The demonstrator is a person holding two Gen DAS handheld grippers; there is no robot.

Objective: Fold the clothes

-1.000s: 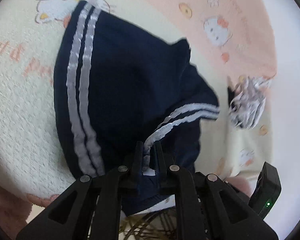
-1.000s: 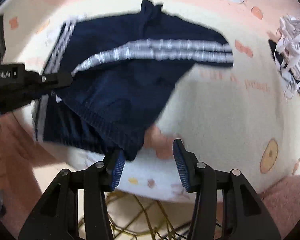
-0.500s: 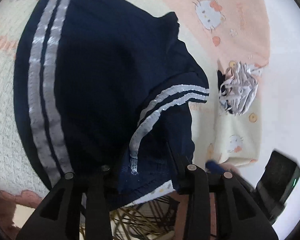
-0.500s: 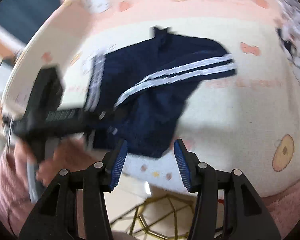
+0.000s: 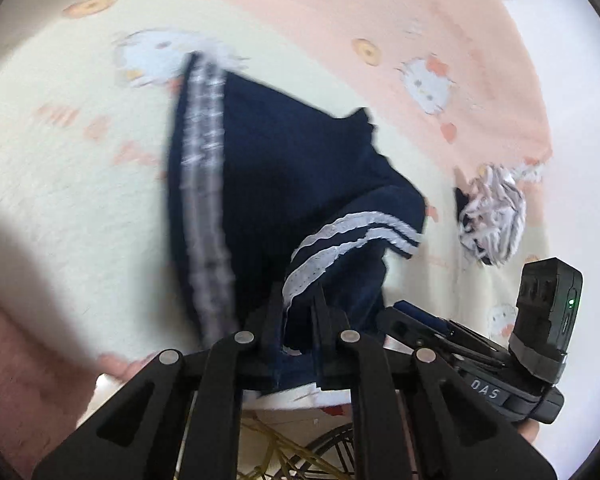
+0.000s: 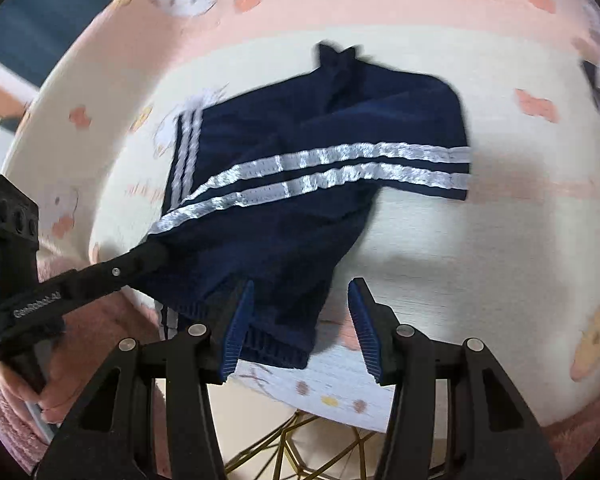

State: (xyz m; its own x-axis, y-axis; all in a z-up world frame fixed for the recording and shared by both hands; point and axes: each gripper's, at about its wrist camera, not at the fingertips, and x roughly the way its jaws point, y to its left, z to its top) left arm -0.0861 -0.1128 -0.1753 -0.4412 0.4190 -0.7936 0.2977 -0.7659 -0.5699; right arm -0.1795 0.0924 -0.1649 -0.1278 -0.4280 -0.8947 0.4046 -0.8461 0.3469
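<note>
The left claw [image 6: 156, 250] reaches in from the left, its jaws closing, clamped on the near left edge of the navy shorts [image 6: 300, 216]. The shorts, with 2 white stripes down each side, lie rumpled on a cream and pink cartoon blanket [image 6: 480, 248] covering the table. The right claw [image 6: 300, 320] hangs released over their near waistband, touching nothing. Far right sits a crumpled white cloth [image 5: 494, 216].

The left gripper [image 5: 296, 320], which stood parted around the navy shorts [image 5: 284, 184] half a second ago, is closing on their waistband again and pulls back, so the shorts look smaller. The right gripper [image 6: 300, 320] now straddles the waistband corner, jaws apart.
</note>
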